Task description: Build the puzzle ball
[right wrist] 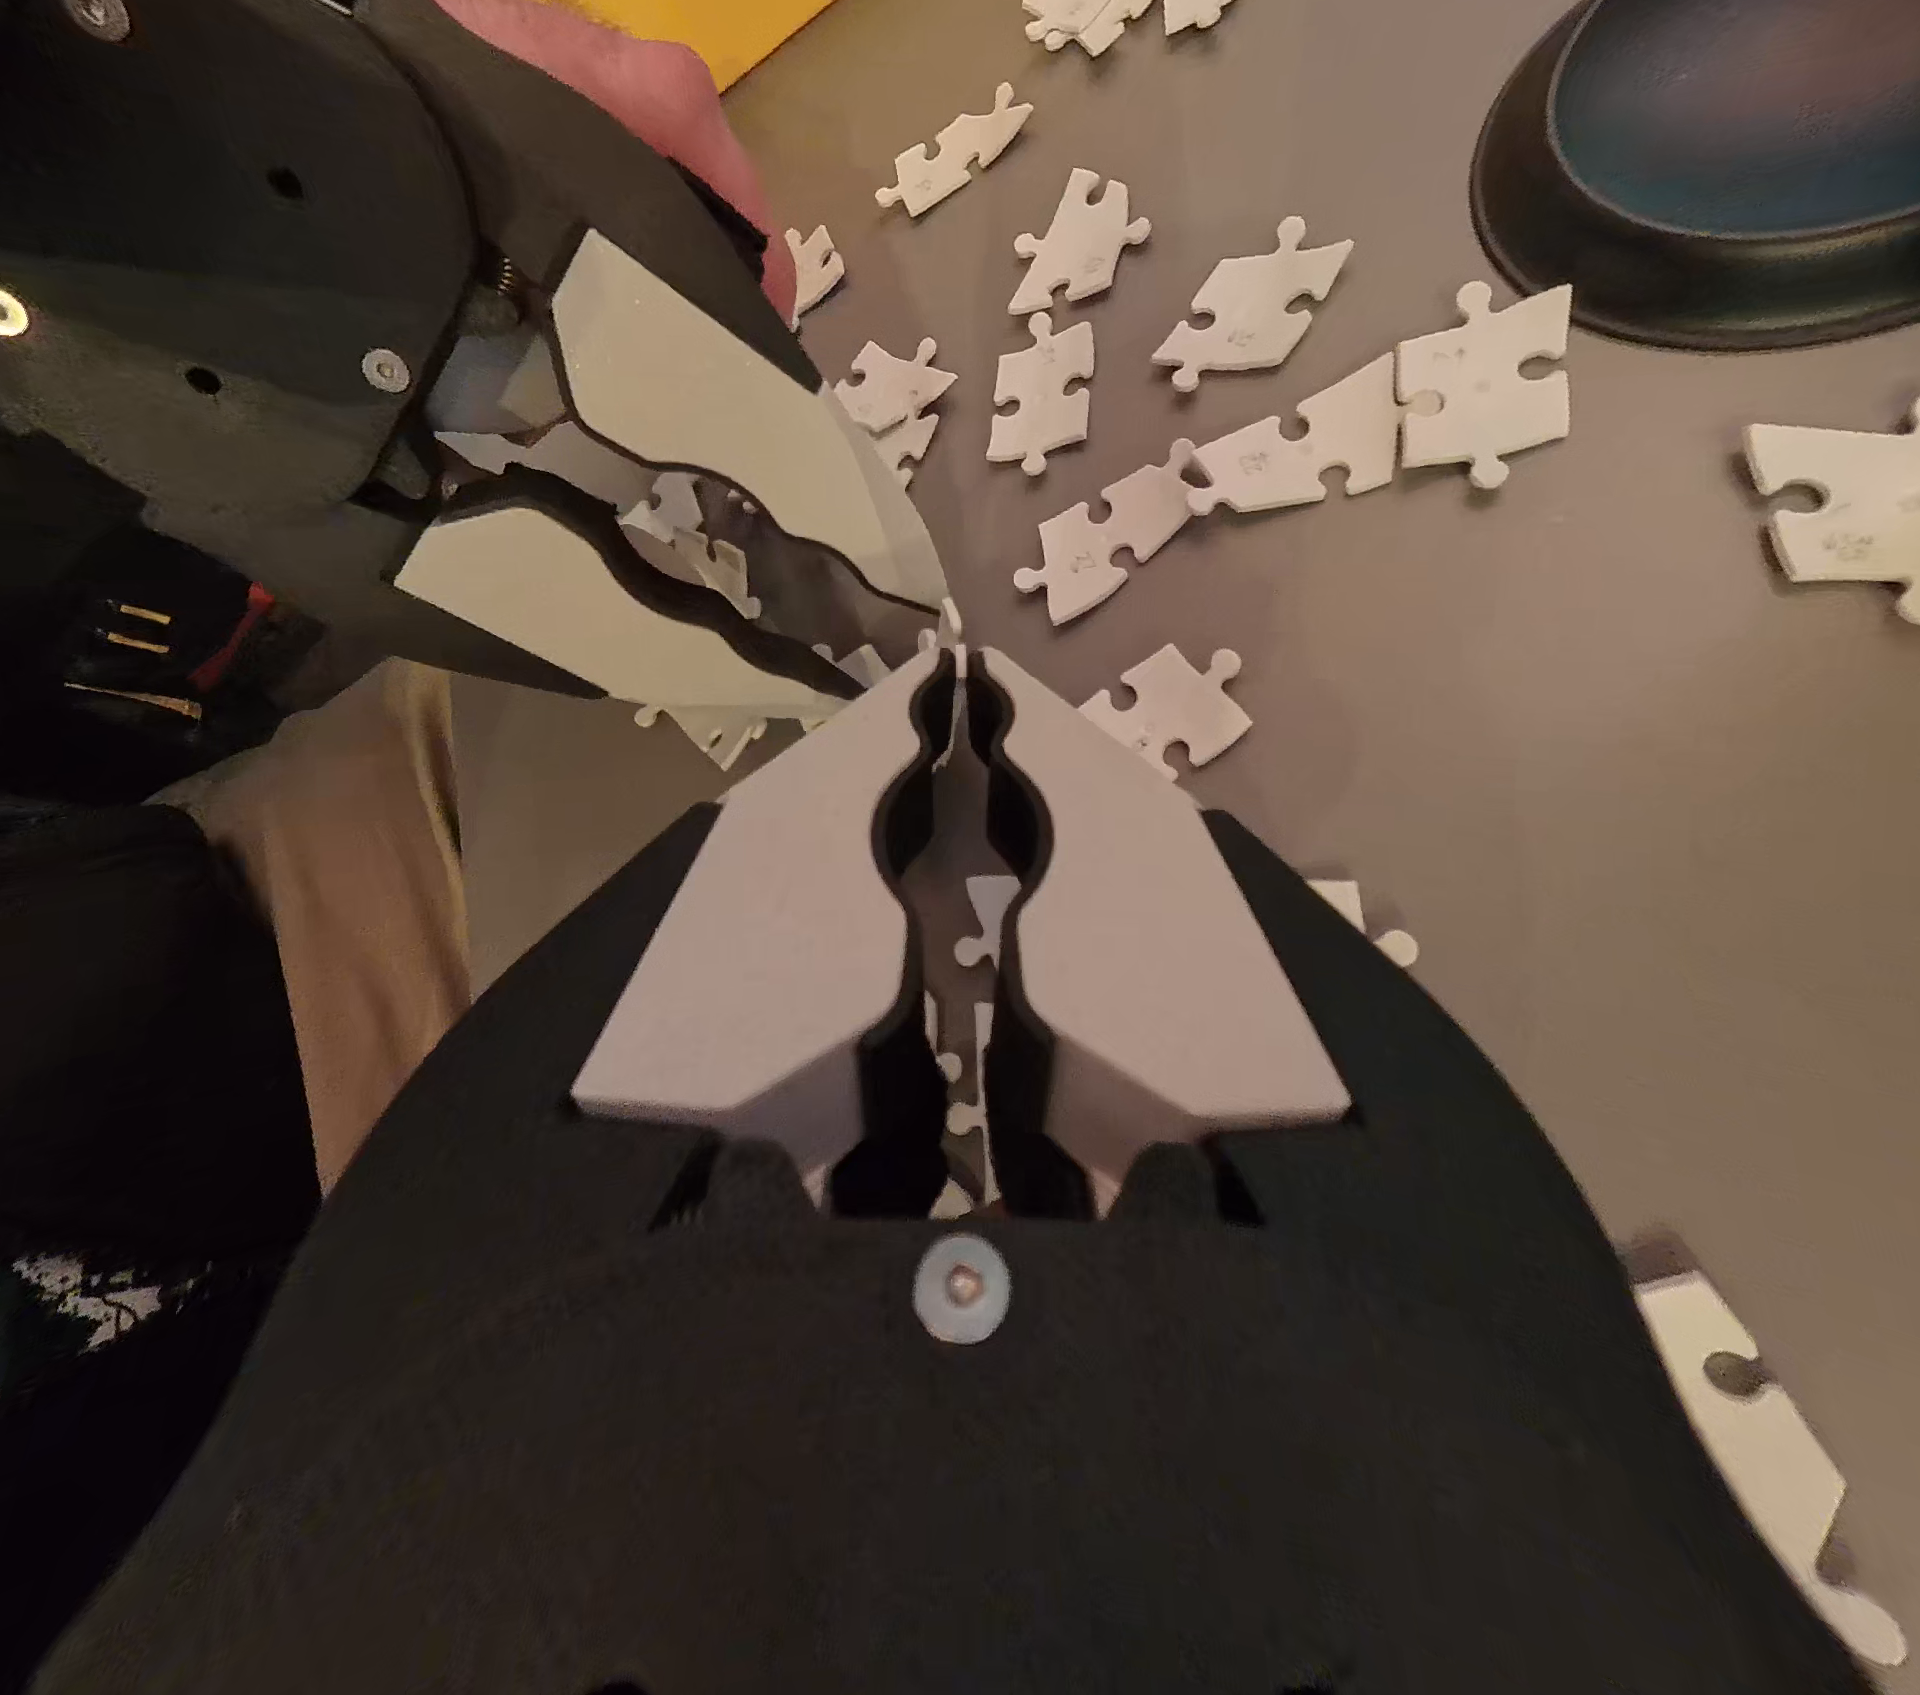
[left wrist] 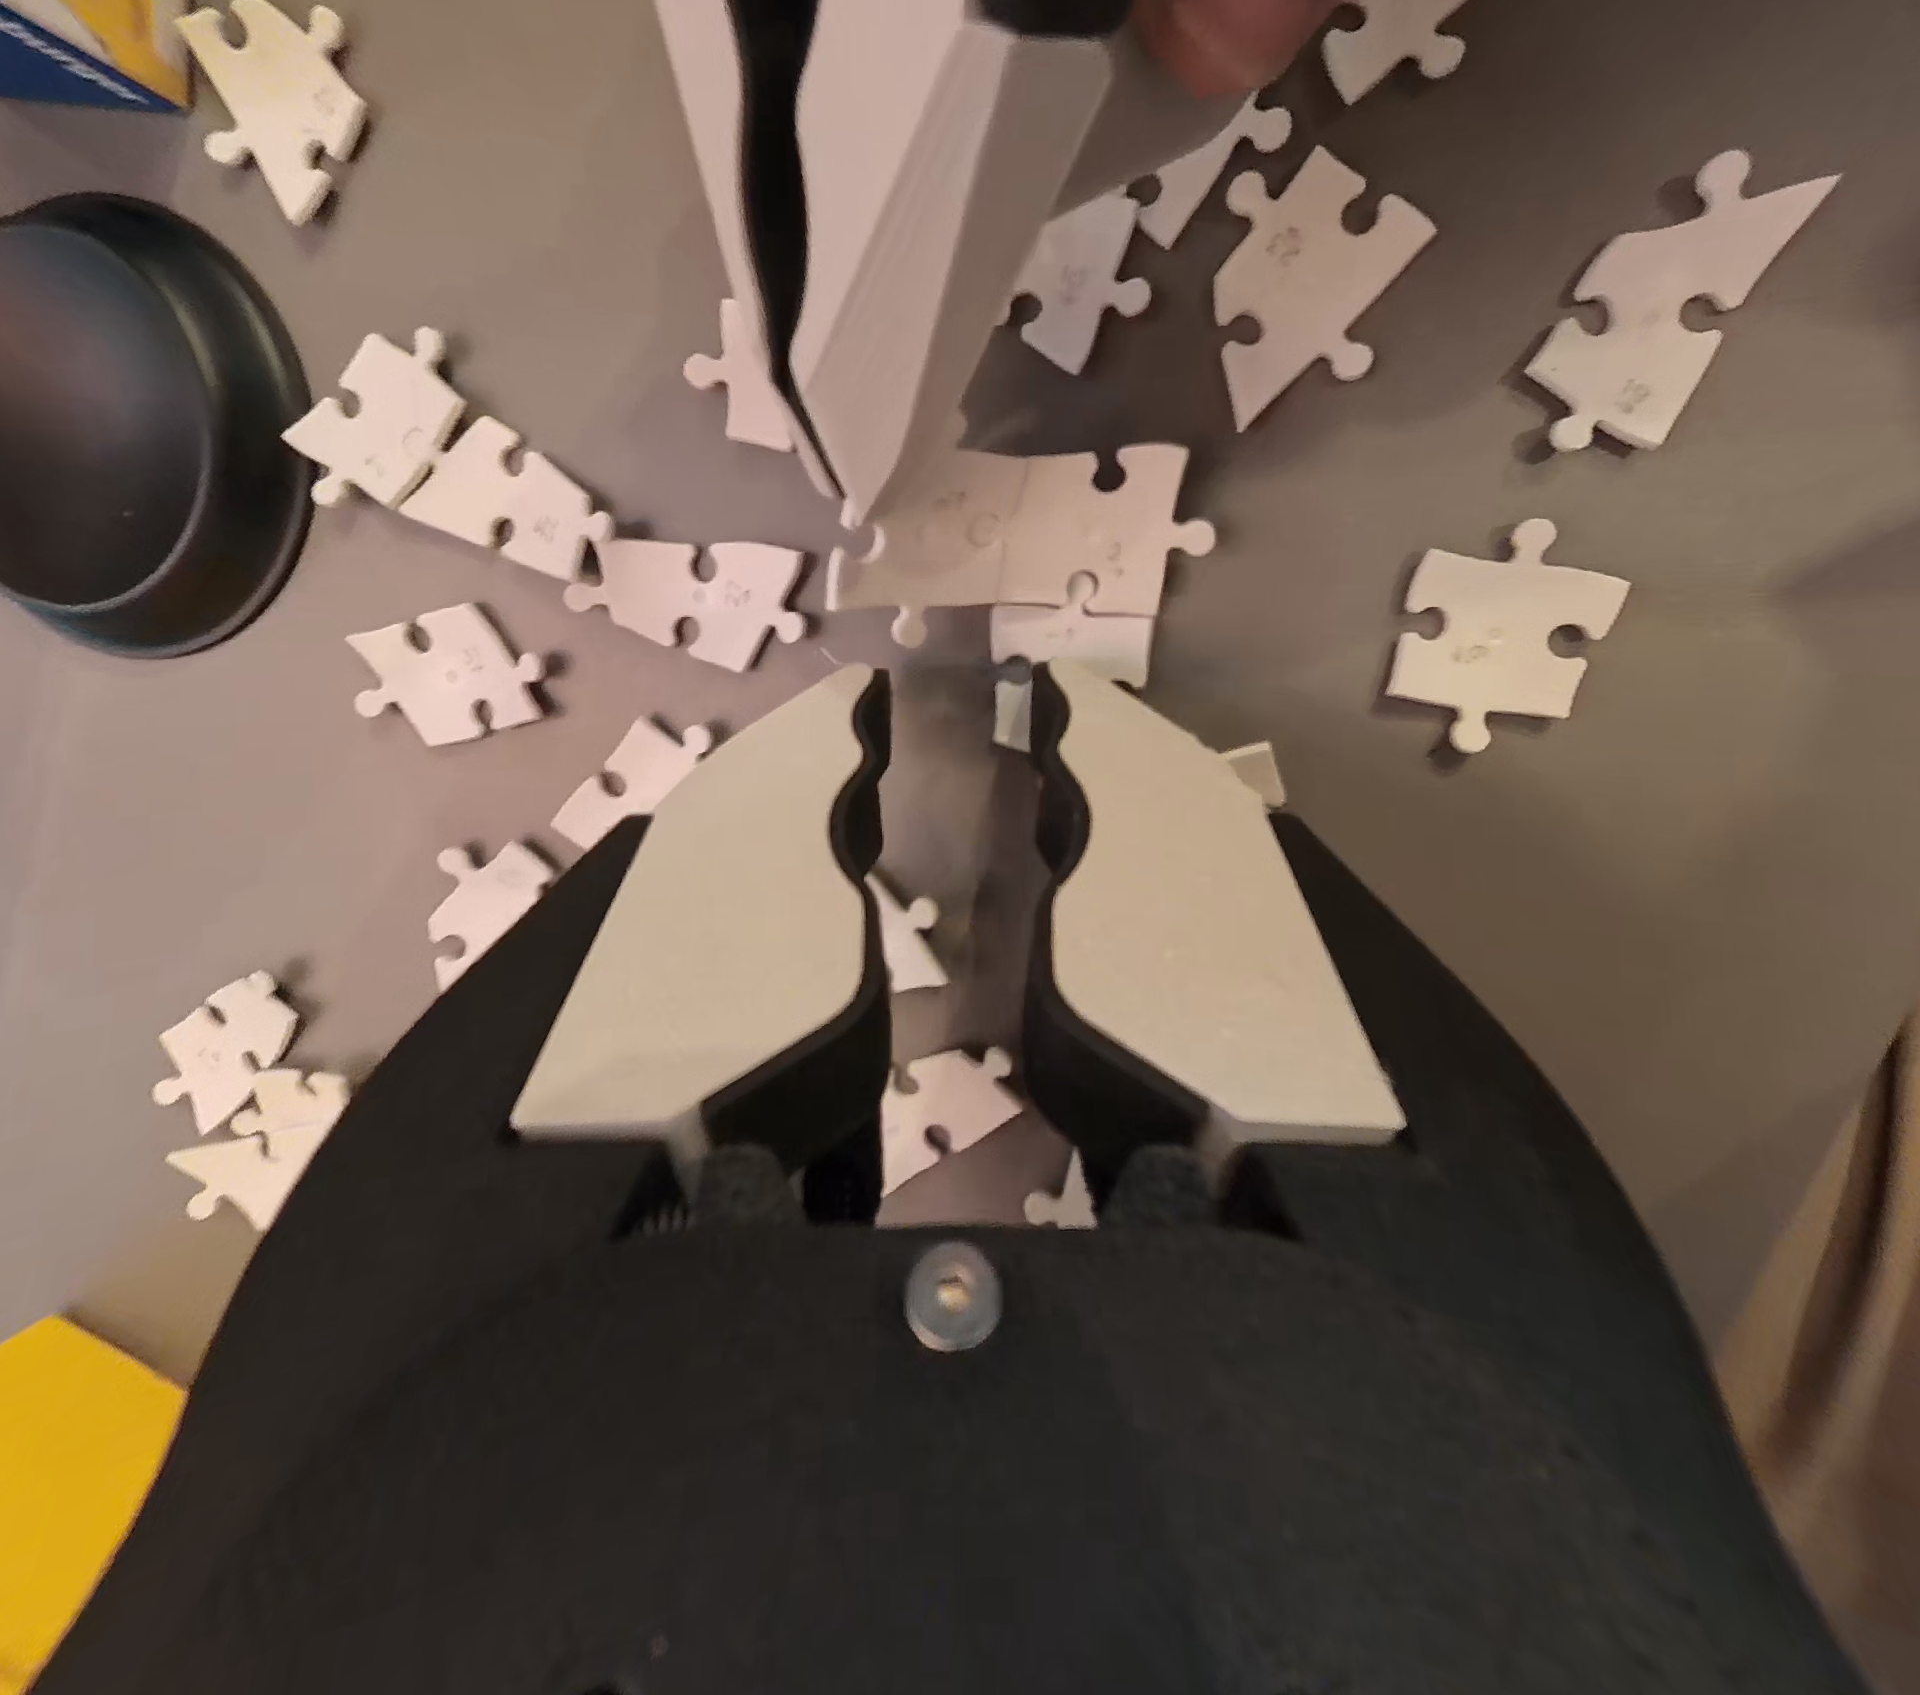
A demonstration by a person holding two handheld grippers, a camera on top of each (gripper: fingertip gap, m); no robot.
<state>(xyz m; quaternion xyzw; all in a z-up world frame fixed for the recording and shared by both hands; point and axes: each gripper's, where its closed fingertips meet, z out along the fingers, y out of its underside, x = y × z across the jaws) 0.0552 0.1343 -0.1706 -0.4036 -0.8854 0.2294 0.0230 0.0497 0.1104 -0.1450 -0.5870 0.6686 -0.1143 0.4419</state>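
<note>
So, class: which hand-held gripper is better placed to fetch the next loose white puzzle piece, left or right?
Likely left. The left hand-held gripper is open and empty, with loose white puzzle pieces on the grey table around it. The right hand-held gripper is shut on the joined white pieces.

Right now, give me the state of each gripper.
Left gripper: open, holding nothing, poised just short of the joined pieces.
Right gripper: shut on the edge of the joined pieces.
</note>
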